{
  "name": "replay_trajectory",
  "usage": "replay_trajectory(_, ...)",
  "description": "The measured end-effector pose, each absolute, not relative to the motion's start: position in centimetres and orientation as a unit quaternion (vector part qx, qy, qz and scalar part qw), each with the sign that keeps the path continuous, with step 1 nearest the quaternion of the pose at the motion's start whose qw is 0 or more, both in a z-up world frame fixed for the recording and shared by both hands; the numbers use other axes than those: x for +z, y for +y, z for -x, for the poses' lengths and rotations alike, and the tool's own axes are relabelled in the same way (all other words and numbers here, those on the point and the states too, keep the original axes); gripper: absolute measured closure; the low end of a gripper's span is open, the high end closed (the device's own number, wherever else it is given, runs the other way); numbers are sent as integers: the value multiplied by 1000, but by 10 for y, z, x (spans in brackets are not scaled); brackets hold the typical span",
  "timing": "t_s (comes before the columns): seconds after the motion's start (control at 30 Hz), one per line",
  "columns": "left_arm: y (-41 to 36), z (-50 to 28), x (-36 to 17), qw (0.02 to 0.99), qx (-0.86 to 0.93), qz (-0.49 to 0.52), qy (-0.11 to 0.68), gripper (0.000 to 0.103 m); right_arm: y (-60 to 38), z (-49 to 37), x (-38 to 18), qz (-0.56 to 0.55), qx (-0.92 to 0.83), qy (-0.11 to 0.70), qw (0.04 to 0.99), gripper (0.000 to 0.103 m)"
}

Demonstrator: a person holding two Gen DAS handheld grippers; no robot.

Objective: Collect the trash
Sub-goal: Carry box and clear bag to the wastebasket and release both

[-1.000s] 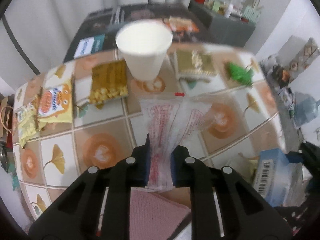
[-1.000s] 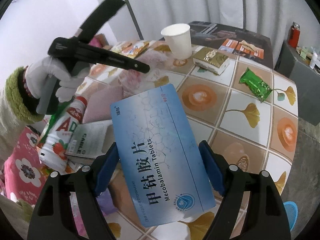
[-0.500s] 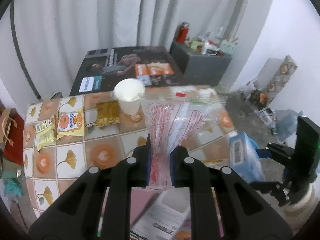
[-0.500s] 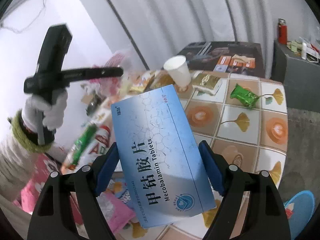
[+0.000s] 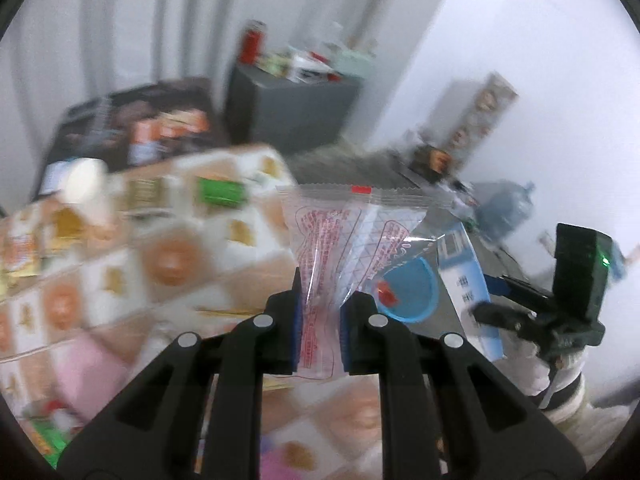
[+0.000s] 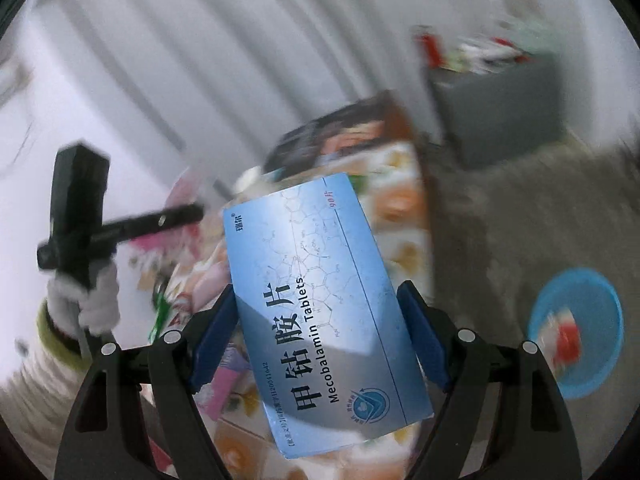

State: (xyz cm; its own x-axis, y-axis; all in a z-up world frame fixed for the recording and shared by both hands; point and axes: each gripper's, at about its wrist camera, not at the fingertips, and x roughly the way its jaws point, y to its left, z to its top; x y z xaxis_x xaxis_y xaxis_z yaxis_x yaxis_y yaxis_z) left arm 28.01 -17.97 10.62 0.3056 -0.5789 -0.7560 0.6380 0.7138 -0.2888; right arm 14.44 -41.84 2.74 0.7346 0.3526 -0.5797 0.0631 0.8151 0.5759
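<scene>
My left gripper (image 5: pixel 319 322) is shut on a clear plastic wrapper (image 5: pixel 340 236) with red print, held up in the air past the table's right edge. My right gripper (image 6: pixel 320 340) is shut on a blue Mecobalamin tablet box (image 6: pixel 320 300), its blue pads against the box's long sides. In the left wrist view that box (image 5: pixel 466 280) and the right gripper (image 5: pixel 520 304) show at the right. A blue bin (image 6: pixel 576 332) with a red and white scrap inside sits on the floor at the right; it also shows through the wrapper as the blue bin (image 5: pixel 408 292).
The tiled-pattern table (image 5: pixel 168 240) still carries a paper cup (image 5: pixel 84 184), a green packet (image 5: pixel 220 194), yellow snack bags and pink items. A dark board (image 5: pixel 132 128) and a grey cabinet (image 5: pixel 292 108) stand behind. A gloved hand (image 6: pixel 92 300) holds the left gripper.
Both grippers have swung right, away from the table and toward the floor side. The blue bin has come into view. Each still holds its item; the views are now blurred.
</scene>
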Motion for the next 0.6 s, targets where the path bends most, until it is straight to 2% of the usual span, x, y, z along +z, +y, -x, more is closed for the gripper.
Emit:
replay_trajectory(0.3,-355,-254,18,692,-462,-20,555,84,-551,-58,-37,-441,-73,331,831,25)
replay_trajectory(0.6,-490,-247,-91,630,-463,-25,623,79,-642,-53,-121,-534,-136,317,772,25)
